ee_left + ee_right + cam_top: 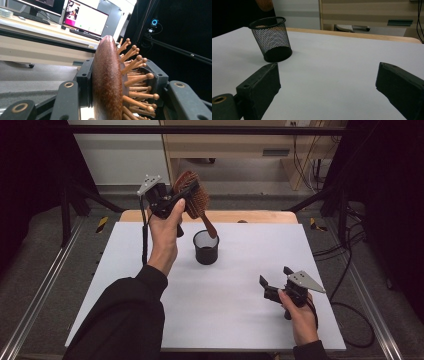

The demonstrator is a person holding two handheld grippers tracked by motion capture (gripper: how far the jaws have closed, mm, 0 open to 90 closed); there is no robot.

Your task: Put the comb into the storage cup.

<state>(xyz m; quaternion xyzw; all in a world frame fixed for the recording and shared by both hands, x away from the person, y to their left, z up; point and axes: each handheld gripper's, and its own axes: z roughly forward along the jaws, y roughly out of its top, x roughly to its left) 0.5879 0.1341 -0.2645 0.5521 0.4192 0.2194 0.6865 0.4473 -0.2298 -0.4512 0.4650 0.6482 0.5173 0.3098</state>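
Here the left gripper [182, 196] is clamped on the head of a wooden hairbrush [196, 200]: in the left gripper view one jaw presses the smooth back [107, 82] and the other bears on the bristle side, its wooden pins [136, 75] poking past it. The brush hangs in the air above the far side of the table [240, 305], head up and handle slanting down toward the black mesh cup [206, 247], the tip at or just above the rim; whether it has entered, I cannot tell.

The step in hand looks like standing the brush in the cup. The next move calls for steering the handle tip inside the rim, lowering it, and only then easing the grip; a nudge on the rim could tip so light a cup.

The right gripper [277, 281] rests low near the front right of the table, jaws wide and holding nothing, well apart from the cup. White surface lies open all around the cup, with edges far off.
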